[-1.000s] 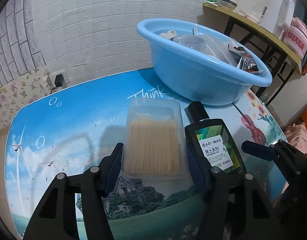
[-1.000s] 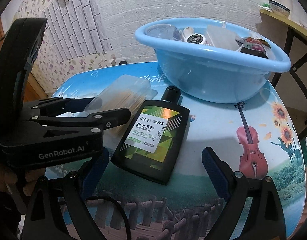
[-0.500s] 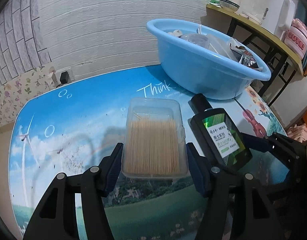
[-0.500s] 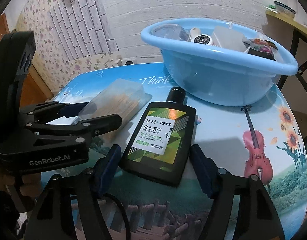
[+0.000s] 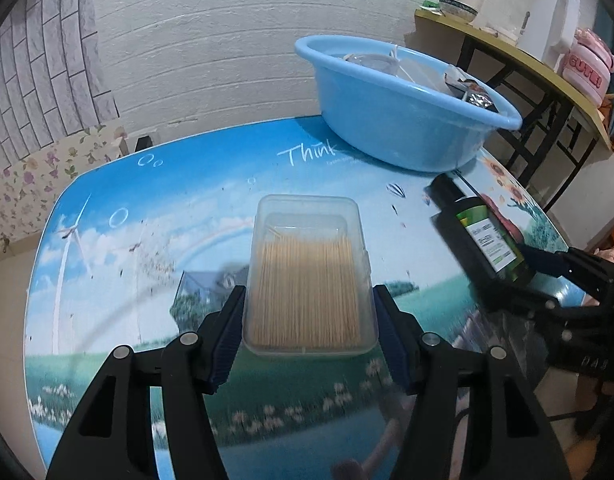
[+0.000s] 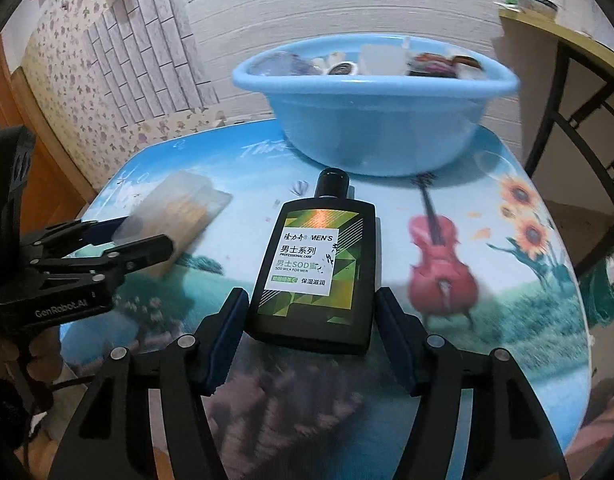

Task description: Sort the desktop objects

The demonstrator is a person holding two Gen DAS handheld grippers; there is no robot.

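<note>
Both hands are at the pick-up step of the sort. The left tool (image 5: pixel 309 330) pinches the box (image 5: pixel 309 276) of toothpicks by its long sides, pads pressed on the near end; the box sits near the middle of the tabletop (image 5: pixel 147 184), and whether it is lifted clear I cannot tell. The right tool (image 6: pixel 311 330) straddles the lower end of the bottle (image 6: pixel 315 268), which lies label up toward the tabletop's right side, cap pointing at the basin (image 6: pixel 371 120) by the far edge. Its jaws are closing with the bottle between them; the left pad looks to be at the bottle's side and the right pad stands just off it, so I judge the grip not yet made. Next, the right tool has to finish squeezing squarely on the bottle's flat sides; then each thing likely needs a lift high enough to clear the basin's rim, since the basin already holds other items. Compared with a second ago, the right tool's jaws stand much narrower, box and bottle lie farther apart, and the basin looks farther off in both views.
</note>
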